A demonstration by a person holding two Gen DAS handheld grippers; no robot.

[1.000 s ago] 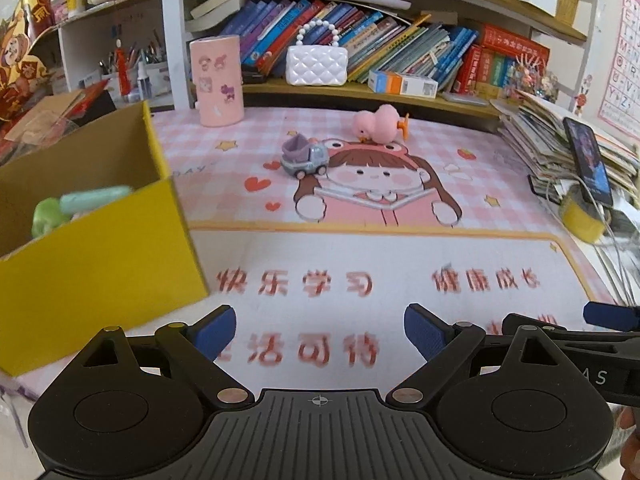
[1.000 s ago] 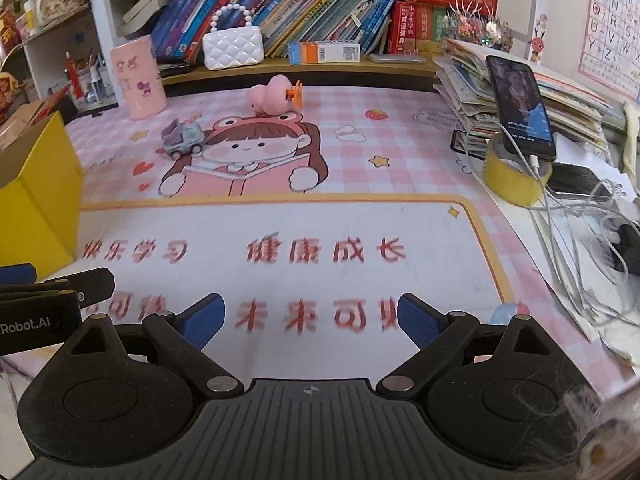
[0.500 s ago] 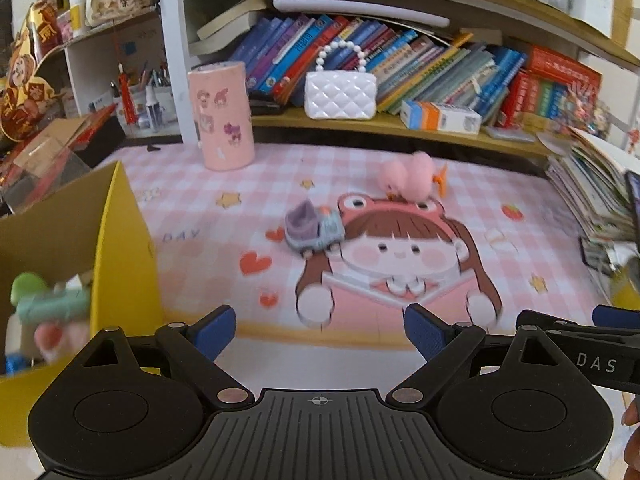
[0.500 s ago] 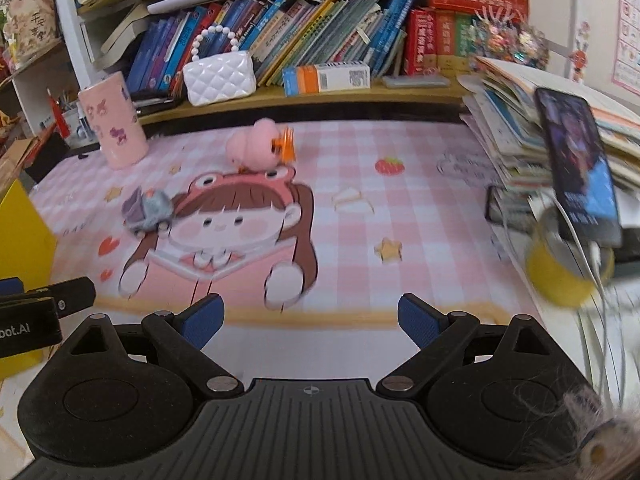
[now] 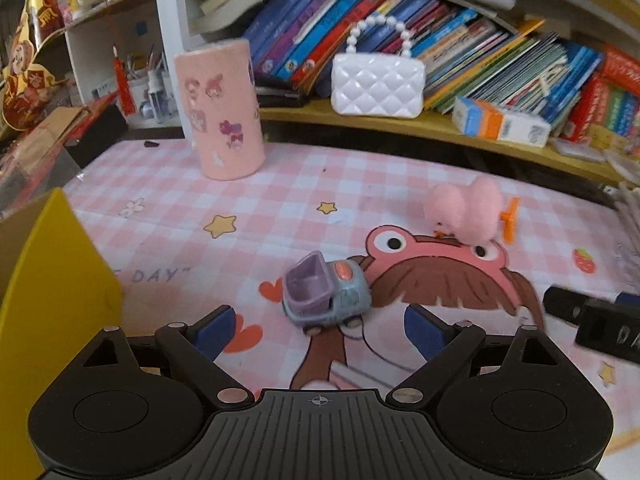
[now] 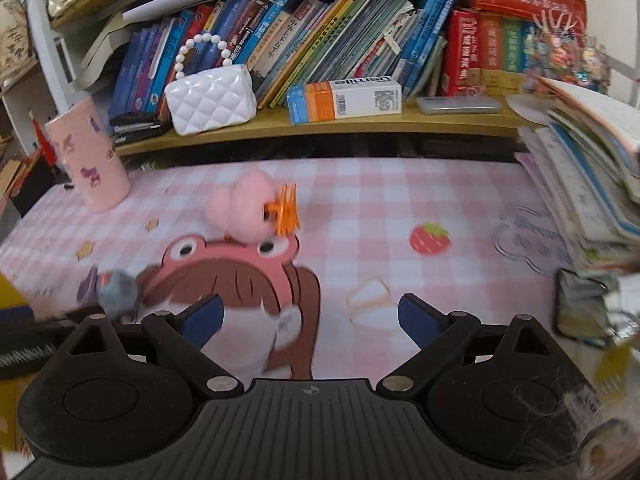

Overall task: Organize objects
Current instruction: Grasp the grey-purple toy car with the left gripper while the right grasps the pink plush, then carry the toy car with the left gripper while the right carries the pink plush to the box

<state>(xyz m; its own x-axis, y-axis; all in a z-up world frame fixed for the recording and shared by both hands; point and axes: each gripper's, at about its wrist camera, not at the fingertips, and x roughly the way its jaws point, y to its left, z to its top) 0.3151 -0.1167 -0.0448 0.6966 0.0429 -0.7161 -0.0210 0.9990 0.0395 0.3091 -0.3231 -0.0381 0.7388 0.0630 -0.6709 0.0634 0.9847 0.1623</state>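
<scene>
Just a grey-lilac toy truck (image 5: 326,294)

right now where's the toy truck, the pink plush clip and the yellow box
toy truck (image 5: 326,294), left wrist view, on its grey-blue cab side.
pink plush clip (image 6: 240,210), right wrist view, on the pink fluffy body.
yellow box (image 5: 60,280), left wrist view, on its yellow outer wall.

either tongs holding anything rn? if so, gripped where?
Nothing held. Left tongs are open, with the toy truck on the mat just ahead between the fingers, untouched. Right tongs are open and empty.
</scene>
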